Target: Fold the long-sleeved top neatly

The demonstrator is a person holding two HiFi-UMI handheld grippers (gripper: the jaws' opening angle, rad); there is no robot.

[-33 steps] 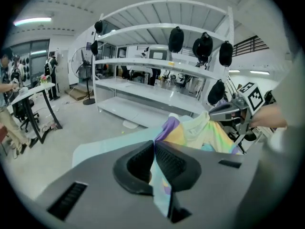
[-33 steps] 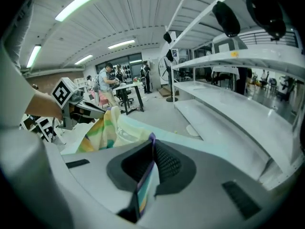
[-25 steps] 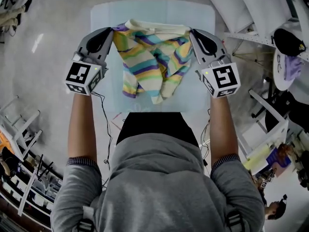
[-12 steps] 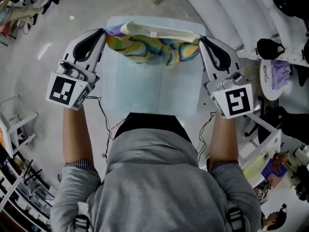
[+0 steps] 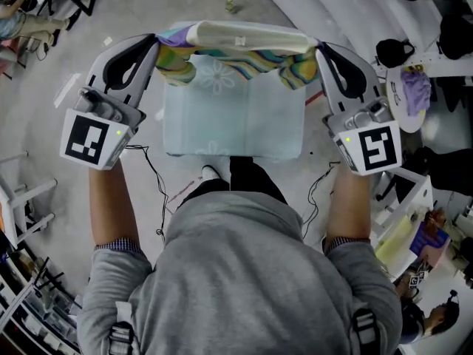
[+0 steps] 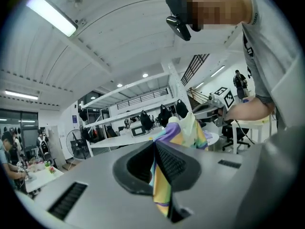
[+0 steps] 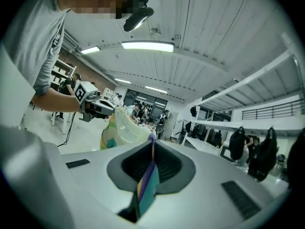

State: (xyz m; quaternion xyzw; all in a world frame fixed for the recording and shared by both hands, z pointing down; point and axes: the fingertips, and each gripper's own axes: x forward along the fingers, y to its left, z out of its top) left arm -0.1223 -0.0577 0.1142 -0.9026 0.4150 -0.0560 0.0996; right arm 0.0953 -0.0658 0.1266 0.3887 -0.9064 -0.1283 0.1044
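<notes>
The striped long-sleeved top (image 5: 244,46), in yellow, purple, teal and cream, hangs stretched between my two grippers, high above the pale blue table (image 5: 236,120). My left gripper (image 5: 157,45) is shut on the top's left edge; striped cloth (image 6: 161,185) is pinched between its jaws. My right gripper (image 5: 316,50) is shut on the right edge, with cloth (image 7: 145,187) squeezed between its jaws. Both grippers point level. From the head view only the cream upper band and a strip of stripes show; the rest of the top hangs out of sight below.
The small table stands on a grey floor, with my feet (image 5: 214,174) at its near edge. A round white stand (image 5: 410,87) with dark and purple items is at the right. Racks and chairs line the left side (image 5: 22,198). Cables (image 5: 159,191) dangle from both grippers.
Both grippers have risen together with the top, lifting it off the table. The crumpled cloth has pulled straight between them, and the tabletop is now bare.
</notes>
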